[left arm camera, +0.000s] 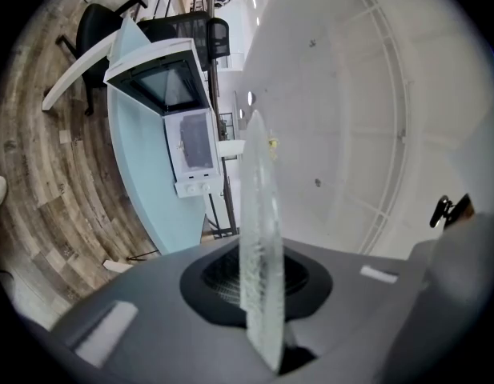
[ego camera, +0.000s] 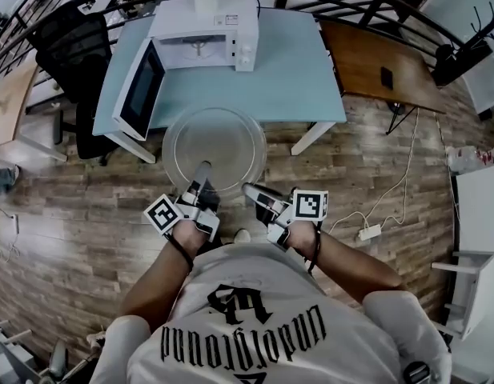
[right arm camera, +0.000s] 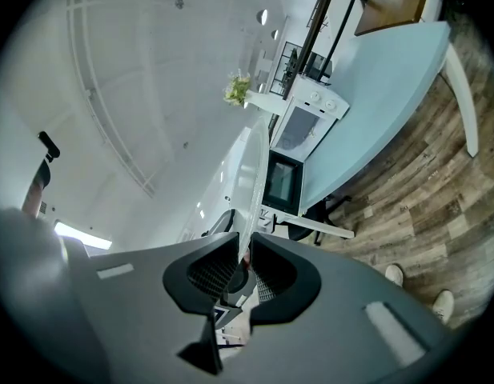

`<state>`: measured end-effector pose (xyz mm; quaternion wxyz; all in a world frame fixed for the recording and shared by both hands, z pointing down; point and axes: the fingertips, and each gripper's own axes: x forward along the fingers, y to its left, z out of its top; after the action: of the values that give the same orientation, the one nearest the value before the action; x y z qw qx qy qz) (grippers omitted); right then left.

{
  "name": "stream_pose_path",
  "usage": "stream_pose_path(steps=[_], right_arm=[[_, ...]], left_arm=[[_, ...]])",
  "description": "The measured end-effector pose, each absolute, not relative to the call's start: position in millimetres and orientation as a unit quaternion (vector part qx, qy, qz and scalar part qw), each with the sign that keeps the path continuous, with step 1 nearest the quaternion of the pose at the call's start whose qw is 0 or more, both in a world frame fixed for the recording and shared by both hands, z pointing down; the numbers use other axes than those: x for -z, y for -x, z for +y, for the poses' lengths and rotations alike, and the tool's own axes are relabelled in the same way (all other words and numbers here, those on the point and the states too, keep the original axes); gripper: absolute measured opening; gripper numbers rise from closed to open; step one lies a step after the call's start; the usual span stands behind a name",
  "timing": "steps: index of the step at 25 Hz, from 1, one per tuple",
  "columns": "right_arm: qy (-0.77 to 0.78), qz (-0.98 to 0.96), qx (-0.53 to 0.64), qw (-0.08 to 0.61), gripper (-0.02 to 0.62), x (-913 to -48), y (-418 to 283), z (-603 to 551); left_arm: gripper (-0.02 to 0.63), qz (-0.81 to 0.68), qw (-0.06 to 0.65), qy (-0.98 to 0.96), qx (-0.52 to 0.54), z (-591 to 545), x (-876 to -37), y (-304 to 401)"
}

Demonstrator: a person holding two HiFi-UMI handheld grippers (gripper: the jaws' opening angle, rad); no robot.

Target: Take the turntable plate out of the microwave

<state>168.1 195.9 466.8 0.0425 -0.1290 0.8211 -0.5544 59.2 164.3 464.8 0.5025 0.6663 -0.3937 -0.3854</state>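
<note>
In the head view the clear glass turntable plate [ego camera: 214,146] hangs level over the wooden floor, in front of the pale blue table [ego camera: 295,74]. Both grippers hold its near rim: my left gripper [ego camera: 202,169] is shut on the plate's near-left edge, my right gripper [ego camera: 248,189] on its near-right edge. The left gripper view shows the plate [left arm camera: 259,238] edge-on, pinched between the pads. The right gripper view shows its thin rim [right arm camera: 248,190] squeezed between the ribbed pads. The white microwave [ego camera: 202,34] stands on the table with its door [ego camera: 138,86] swung open to the left and its cavity empty.
A black office chair [ego camera: 70,46] stands left of the table. A brown wooden desk [ego camera: 383,70] lies to the right. A power strip and cable [ego camera: 368,232] lie on the floor at right. A black railing curves behind the table.
</note>
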Motion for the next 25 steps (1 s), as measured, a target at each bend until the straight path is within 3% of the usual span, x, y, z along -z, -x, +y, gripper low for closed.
stream_pose_path(steps=[25], right_arm=[[0.104, 0.816, 0.568, 0.037, 0.046, -461, -166, 219]], left_arm=[[0.075, -0.409, 0.493, -0.659, 0.394, 191, -453, -57]])
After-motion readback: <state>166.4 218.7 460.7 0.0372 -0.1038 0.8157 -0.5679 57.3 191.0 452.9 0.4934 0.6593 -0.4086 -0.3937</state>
